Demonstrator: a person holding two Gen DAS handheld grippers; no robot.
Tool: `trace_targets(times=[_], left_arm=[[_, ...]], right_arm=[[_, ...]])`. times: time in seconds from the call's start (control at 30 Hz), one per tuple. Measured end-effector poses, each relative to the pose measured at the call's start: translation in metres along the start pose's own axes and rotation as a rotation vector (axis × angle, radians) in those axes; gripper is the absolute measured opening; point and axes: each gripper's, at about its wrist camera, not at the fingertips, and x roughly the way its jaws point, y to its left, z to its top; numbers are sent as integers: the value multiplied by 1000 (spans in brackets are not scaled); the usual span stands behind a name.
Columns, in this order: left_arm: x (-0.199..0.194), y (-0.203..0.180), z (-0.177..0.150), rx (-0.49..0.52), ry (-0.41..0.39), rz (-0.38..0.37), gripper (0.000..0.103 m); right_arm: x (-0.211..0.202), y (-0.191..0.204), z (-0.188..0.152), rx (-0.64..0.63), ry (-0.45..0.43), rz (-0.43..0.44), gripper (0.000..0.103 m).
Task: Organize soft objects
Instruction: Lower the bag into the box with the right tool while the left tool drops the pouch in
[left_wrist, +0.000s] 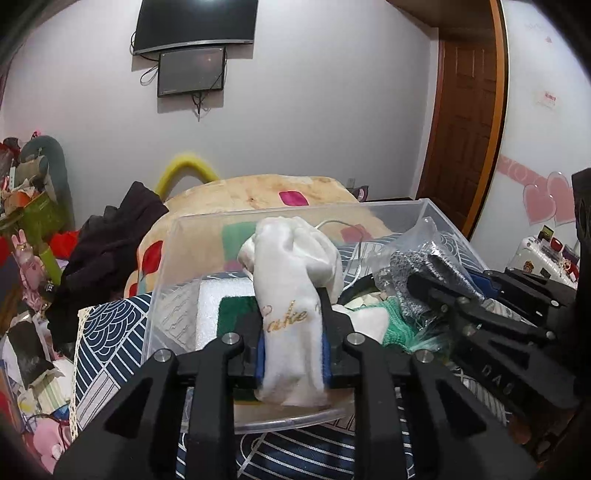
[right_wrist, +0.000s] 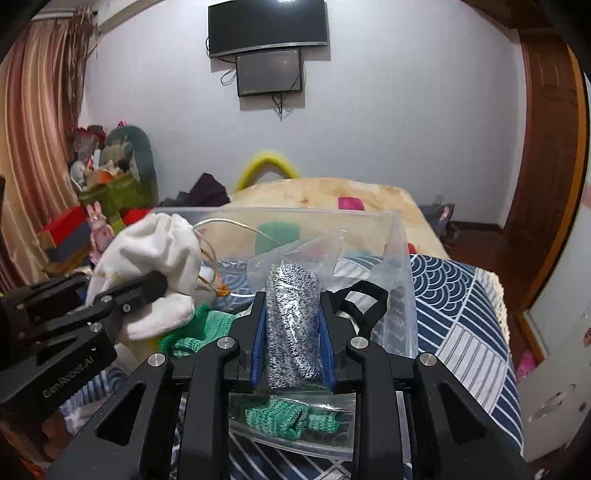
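White satin fills the left gripper (left_wrist: 293, 354): we have its blue pads closed on the lower half of a small drawstring pouch (left_wrist: 295, 280) with gold lettering, so that the gathered mouth and cord stand up and forward, clear of the jaws. Our right gripper (right_wrist: 293, 343) is closed likewise on a grey-and-white knitted roll (right_wrist: 293, 325) sealed in a clear plastic bag, the loose film spilling out above and to the sides of the pads. We hold both pieces by the middle, which we judge keeps such limp things from folding or slipping out. Both hang over a clear plastic bin (left_wrist: 162, 266) that rests on a navy cloth with a white wave pattern (right_wrist: 454, 295), near its front edge; the bed with the beige blanket (right_wrist: 321, 192) lies beyond. Inside the bin we can see a green knitted piece in its own bag (right_wrist: 291, 417) below the right gripper, a white foam block (left_wrist: 221, 295) with a dark green item against it below the left gripper, and a black strap loop (right_wrist: 364, 299) toward the right wall. The two grippers sit side by side, near but not touching, each over its own half of the bin. We judge the step to be lowering both pieces in, and the bag's slippery film looks like the likelier thing to slide.
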Motion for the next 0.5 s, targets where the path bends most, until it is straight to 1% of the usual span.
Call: trace_targets(times=[0.03,0.1,0.2,0.23,0.3,0.33,0.37,0.43,0.5], left_arm=[[-2,-1,-1,6,-1,10,28],[-3,0,-1,7,-1,14,38],[-10,2,-4,-12,-1,1,48],[-14,3,-6,-19,-3,-2,48],[-20,4,-9,-19,-10,-3,48],[-25,4,-10,-15,-17,-4,48],[-29,3,-11,-11,-25,-3,49],[-42,1,-14,0,-51,-3,54],[-54,-2,-15,5,-74,-7,62]], right_arm=[[-1,3,-1,-18,3,-9,26],[-4,6,-1,-34,3,-24,26],[-9,6,0,-44,3,-29,28],[-12,5,1,-41,4,-20,32],[-15,2,2,-38,6,-6,46],[-20,1,1,-34,-1,-4,59],[-23,0,0,-30,-13,-2,65],[-33,-1,-2,-39,-33,-4,65],[-39,0,-2,-48,-46,-8,65]])
